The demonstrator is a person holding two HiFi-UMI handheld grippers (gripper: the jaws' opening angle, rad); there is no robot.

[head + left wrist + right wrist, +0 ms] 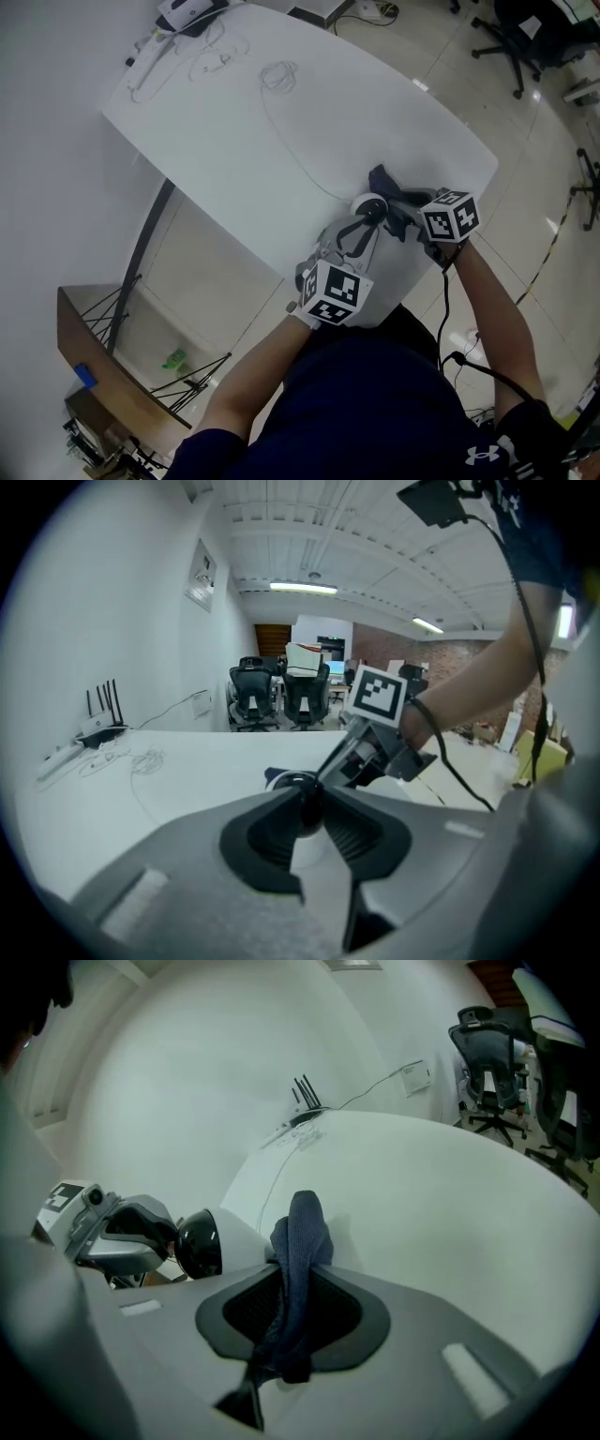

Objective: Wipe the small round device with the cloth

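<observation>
Both claws are loaded: the left claw (305, 806) pinches the device (199, 1243) at the counter's (394, 103) near edge, and the right claw (292, 1309) grips the cloth (300, 1232) just beside it, apparently not touching. I'd count the wipe as still to do. Cable loops (279, 75) and the router (101, 727) sit far off, so nothing blocks.

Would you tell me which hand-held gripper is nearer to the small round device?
The left hand-held gripper: clamped on the device; the right hand-held gripper holds the cloth beside it.
</observation>
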